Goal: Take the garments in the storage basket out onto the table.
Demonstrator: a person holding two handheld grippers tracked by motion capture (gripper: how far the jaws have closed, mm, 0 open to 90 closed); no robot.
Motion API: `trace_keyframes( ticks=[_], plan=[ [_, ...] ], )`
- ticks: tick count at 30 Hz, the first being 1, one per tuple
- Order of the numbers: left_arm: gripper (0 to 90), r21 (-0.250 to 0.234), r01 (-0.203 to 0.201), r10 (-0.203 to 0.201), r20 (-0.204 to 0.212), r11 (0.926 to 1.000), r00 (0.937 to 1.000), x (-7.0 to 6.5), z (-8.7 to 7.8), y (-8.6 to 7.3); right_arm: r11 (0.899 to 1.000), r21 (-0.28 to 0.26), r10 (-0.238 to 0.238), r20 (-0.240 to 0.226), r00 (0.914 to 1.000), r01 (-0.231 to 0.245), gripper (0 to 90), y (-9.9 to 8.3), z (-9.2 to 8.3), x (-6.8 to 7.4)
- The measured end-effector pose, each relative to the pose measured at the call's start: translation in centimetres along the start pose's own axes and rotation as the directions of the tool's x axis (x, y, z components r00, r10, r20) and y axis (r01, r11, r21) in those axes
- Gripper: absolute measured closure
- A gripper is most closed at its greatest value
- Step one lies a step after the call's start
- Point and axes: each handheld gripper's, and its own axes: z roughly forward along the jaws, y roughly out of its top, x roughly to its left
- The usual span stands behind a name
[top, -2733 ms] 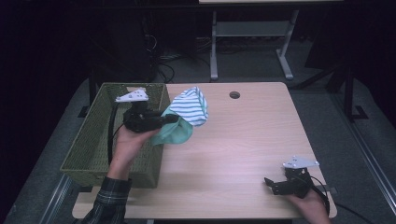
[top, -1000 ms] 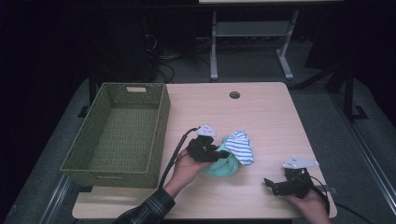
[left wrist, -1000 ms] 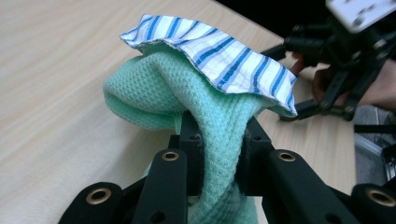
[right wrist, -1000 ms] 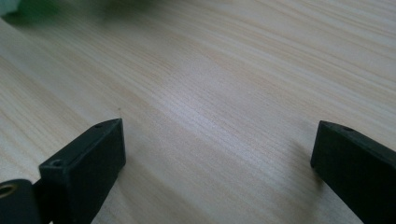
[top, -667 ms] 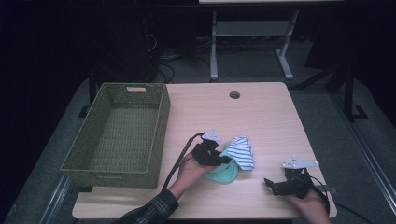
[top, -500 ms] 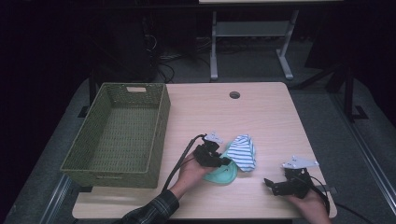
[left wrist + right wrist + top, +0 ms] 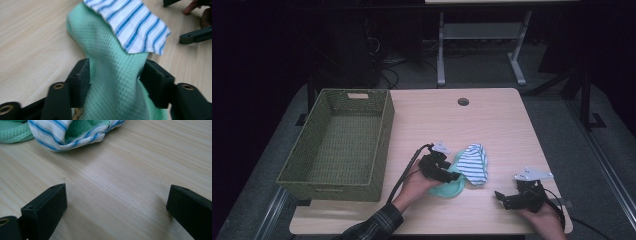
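A bundle of mint-green waffle cloth (image 7: 446, 189) (image 7: 112, 82) with a blue-and-white striped cloth (image 7: 475, 163) (image 7: 136, 27) lies on the wooden table, front centre. My left gripper (image 7: 453, 176) (image 7: 116, 67) is at the bundle's left. Its jaws have just been opening and stand spread, with the green cloth loose between them. My right gripper (image 7: 499, 196) (image 7: 116, 195) rests low near the front right edge, jaws wide open over bare wood. The striped cloth (image 7: 67, 135) lies a little ahead of it.
A green woven basket (image 7: 382, 145) stands at the table's left, with nothing seen inside. A round cable hole (image 7: 463, 101) sits near the far edge of the table (image 7: 502, 125). Beyond are a dark floor, cables and a metal stand.
The left hand carried the cloth bundle from beside the basket down to the front centre of the table. The bundle now lies on the wood. The right gripper has not moved.
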Motion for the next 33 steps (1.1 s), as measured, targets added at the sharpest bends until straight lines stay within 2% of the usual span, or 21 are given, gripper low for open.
trace_keyframes(
  ticks=[1, 4, 7, 10, 12, 17, 21, 24, 27, 33],
  plan=[
    [37.5, -0.012, -0.016, 0.016, -0.011, 0.9998, 0.9998, -0.1, -0.6, 0.2, 1.0, 0.0, -0.001, 0.0, 1.0, 0.001, 2.7, 0.0, 0.0, 0.0],
    [37.5, -0.046, -0.031, 0.03, -0.02, 0.9984, 0.9993, -0.6, -1.7, 0.6, 1.0, 0.0, -0.002, -0.002, 1.0, 0.002, 2.7, 0.0, 0.0, 0.0],
    [47.2, -0.091, -0.05, 0.05, -0.004, 0.9946, 0.9987, -1.4, -2.5, 1.2, 1.0, 0.0, -0.002, -0.002, 1.0, 0.002, 2.7, 0.0, 0.0, 0.0],
    [58.1, -0.108, -0.078, 0.08, 0.019, 0.9911, 0.9966, -2.4, -2.6, 1.8, 1.0, 0.0, -0.002, -0.002, 1.0, 0.002, 2.7, 0.0, 0.0, 0.0],
    [60.7, -0.092, -0.097, 0.1, 0.031, 0.9911, 0.9945, -3.0, -2.2, 2.2, 1.0, 0.0, -0.002, -0.002, 1.0, 0.002, 2.7, 0.0, 0.0, 0.0],
    [59.3, -0.066, -0.119, 0.124, 0.07, 0.9907, 0.9898, -4.3, -0.5, 2.7, 1.0, 0.0, -0.002, -0.002, 1.0, 0.002, 2.7, 0.0, 0.0, 0.0],
    [58.1, -0.052, -0.136, 0.14, 0.088, 0.9894, 0.9862, -5.2, 1.0, 3.1, 1.0, 0.0, -0.002, -0.002, 1.0, 0.002, 2.7, 0.0, 0.0, 0.0],
    [55.8, -0.037, -0.15, 0.153, 0.087, 0.9879, 0.9844, -5.8, 2.2, 3.4, 1.0, 0.0, -0.002, -0.002, 1.0, 0.002, 2.7, 0.0, 0.0, 0.0],
    [52.4, -0.01, -0.163, 0.163, 0.066, 0.9866, 0.9843, -5.6, 3.3, 3.3, 1.0, 0.0, -0.003, -0.003, 1.0, 0.003, 2.7, 0.0, 0.0, 0.0],
    [50.3, 0.049, -0.145, 0.142, 0.059, 0.9882, 0.9881, -4.7, 5.0, 2.8, 1.0, 0.0, -0.005, -0.003, 1.0, 0.005, 2.7, 0.0, 0.0, 0.0]
  ],
)
